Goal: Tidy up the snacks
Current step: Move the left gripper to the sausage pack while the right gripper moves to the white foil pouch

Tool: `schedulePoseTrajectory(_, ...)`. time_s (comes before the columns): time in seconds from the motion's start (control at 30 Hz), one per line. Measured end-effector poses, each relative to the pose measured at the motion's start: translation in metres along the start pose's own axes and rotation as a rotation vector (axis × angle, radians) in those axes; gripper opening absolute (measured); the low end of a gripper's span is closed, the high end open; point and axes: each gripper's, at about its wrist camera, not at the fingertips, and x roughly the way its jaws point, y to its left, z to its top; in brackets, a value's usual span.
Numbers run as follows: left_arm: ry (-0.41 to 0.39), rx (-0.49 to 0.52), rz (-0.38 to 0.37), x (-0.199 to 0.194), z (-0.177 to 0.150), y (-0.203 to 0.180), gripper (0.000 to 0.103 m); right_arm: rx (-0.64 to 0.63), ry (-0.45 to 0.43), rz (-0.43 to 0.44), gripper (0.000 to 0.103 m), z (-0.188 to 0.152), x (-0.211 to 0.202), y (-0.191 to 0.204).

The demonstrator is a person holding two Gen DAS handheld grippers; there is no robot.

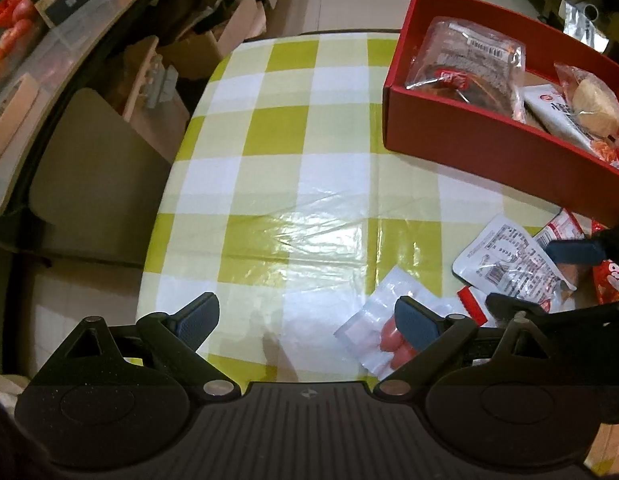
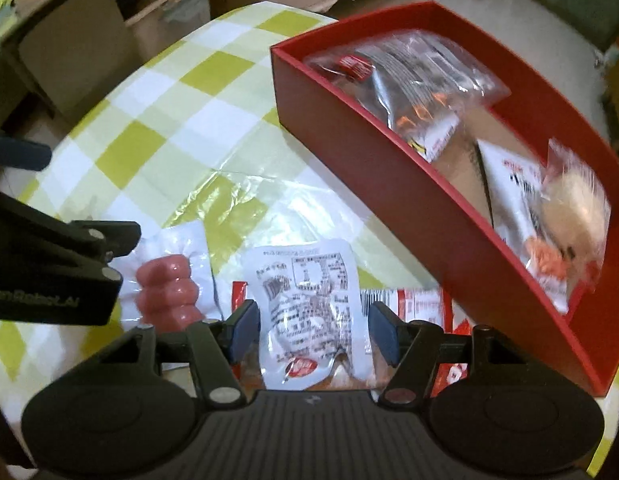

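Observation:
A red box (image 1: 489, 144) stands on the checked table at the right, holding several wrapped snacks (image 1: 465, 64); it also shows in the right wrist view (image 2: 409, 184). My left gripper (image 1: 307, 322) is open over bare tablecloth, its right finger above a clear pack of pink sausages (image 1: 389, 340). My right gripper (image 2: 313, 330) is open, its fingers on either side of a white printed snack packet (image 2: 309, 300) lying on the table. The sausage pack (image 2: 165, 292) lies left of it. Red-and-white packets (image 2: 421, 304) lie under and right of the white packet.
The green-and-white checked tablecloth (image 1: 289, 160) covers a rounded table. Cardboard boxes (image 1: 213, 40) and a shelf with goods (image 1: 29, 20) stand beyond the left edge. A chair seat (image 1: 89, 168) sits beside the table on the left.

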Motion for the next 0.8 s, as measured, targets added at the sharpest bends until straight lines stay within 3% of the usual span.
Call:
schedulePoseTrajectory(0.27,0.018,0.037,-0.033,0.003,-0.006,-0.005,0.097,0.025,0.003,0.017,0.056,-0.007,-0.008,-0.004)
schedulePoseTrajectory(0.57,0.107,-0.008,-0.133,0.016,-0.009,-0.016,0.097,0.035,0.013,0.006,0.055,-0.032,-0.026,-0.009)
schedulePoseTrajectory(0.8,0.089,0.079,-0.102,0.01,-0.014,-0.044,0.097,0.063,0.026,-0.007,0.055,-0.049,-0.036,-0.021)
